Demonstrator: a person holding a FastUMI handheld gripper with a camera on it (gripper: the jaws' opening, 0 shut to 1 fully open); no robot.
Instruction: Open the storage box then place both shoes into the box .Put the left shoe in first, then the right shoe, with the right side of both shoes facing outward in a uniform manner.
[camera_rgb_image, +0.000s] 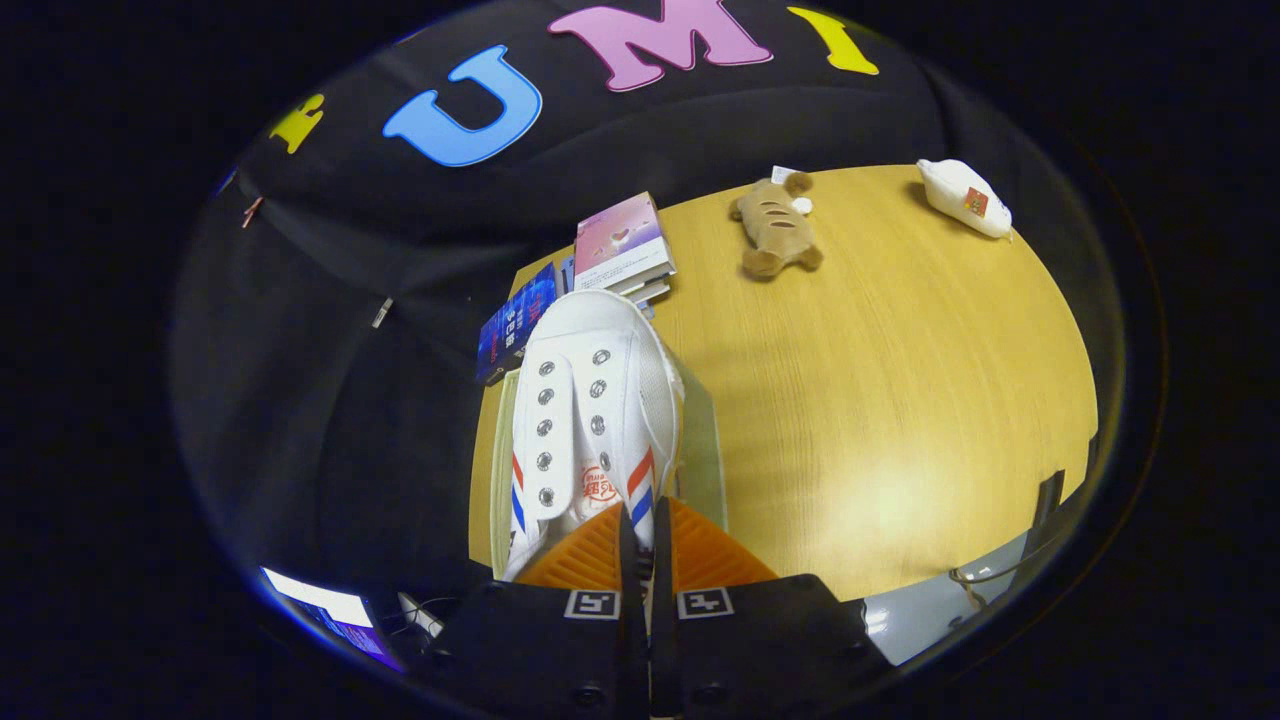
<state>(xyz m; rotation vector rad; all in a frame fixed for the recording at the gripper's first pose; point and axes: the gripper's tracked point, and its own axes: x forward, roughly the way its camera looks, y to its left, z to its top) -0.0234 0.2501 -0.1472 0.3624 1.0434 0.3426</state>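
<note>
Looking like a staged recording booth: black cloth wall (400, 250) hanging behind a wooden bench (880, 400), with books (620, 245) and a plush toy (775, 225) sitting upper middle.

A white canvas lace-less shoe (596, 420) hangs pinched at its heel collar between the gripper (645, 530) fingers, toe pointing away, above a clear plastic storage box (706, 450) at the light wooden table's (900, 400) left edge. Beyond the toe, at the far left corner, lie stacked paperback books (620, 245). A brown plush toy (777, 225) lies at the far edge, a white plastic pouch (966, 197) at the far right corner.
</note>
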